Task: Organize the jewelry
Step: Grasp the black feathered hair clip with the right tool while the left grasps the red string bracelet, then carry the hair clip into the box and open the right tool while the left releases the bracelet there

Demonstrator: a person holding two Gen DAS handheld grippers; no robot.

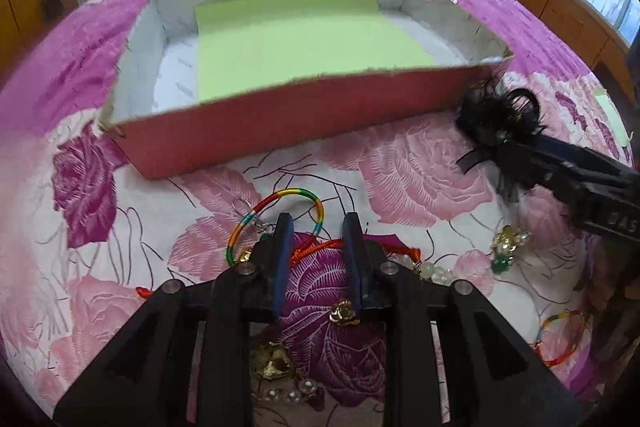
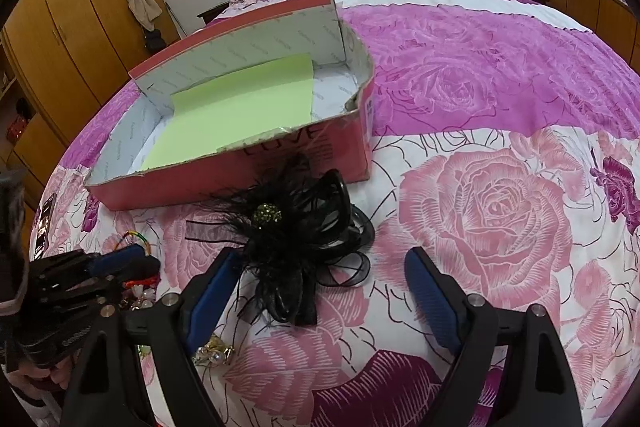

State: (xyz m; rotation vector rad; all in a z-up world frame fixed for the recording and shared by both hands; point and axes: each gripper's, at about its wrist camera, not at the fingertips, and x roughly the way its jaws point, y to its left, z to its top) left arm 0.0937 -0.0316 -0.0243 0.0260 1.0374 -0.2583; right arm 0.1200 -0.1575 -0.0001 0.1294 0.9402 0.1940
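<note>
Landmark: open pink cardboard box (image 1: pixel 256 131) with green paper lining, on the rose-print bedspread (image 2: pixel 500 195). Left gripper (image 1: pixel 318 227) sits in front of the box, jaws narrow, nothing pinched; rainbow thread bangle (image 1: pixel 276 203) just beyond its tips. Right gripper (image 2: pixel 320 267) at the box's near right corner, jaws wide; black feather hair clip (image 2: pixel 296 227) lies between them, ungripped.
</note>
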